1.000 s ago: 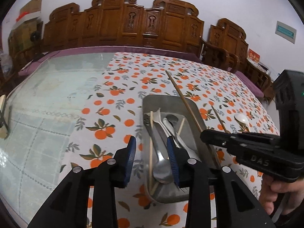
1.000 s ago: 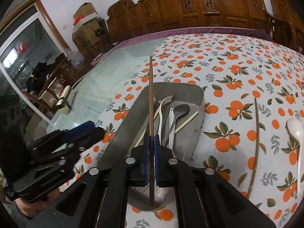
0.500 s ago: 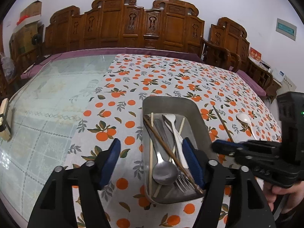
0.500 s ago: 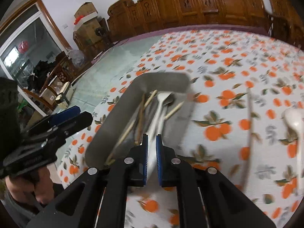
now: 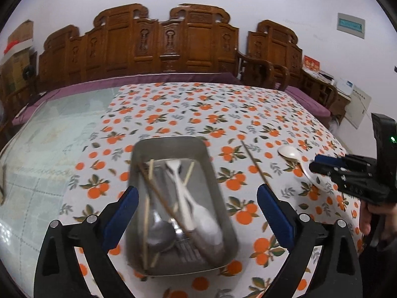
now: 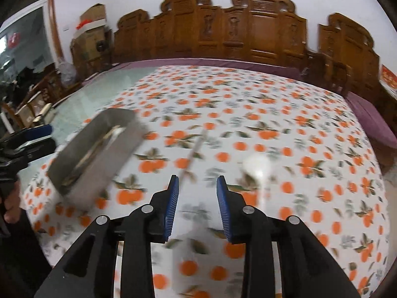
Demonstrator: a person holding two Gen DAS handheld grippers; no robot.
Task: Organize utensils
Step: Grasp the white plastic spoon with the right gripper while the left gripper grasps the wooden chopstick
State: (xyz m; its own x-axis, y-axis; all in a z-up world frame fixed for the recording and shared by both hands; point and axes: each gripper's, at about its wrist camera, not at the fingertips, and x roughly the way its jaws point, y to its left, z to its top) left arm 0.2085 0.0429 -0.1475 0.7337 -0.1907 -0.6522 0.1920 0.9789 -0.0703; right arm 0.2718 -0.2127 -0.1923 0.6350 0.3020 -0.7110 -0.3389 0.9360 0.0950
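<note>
- Left gripper (image 5: 197,204) fingers spreading wide, grasping nothing, either side of steel tray (image 5: 211,173) holding utensils on desk.
- Right gripper (image 6: 197,200) fingers parting, empty, over loose chopstick (image 6: 192,157) and white spoon (image 6: 256,167).

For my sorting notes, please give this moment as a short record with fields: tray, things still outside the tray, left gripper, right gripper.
tray: metal tray on the orange-print tablecloth, holding chopsticks, metal spoon, white spoon
outside tray: dark chopstick and white spoon, both on the cloth right of the tray
left gripper: jaws opening, nothing between the pads, tray below
right gripper: jaws opening, empty, near the dark chopstick
</note>
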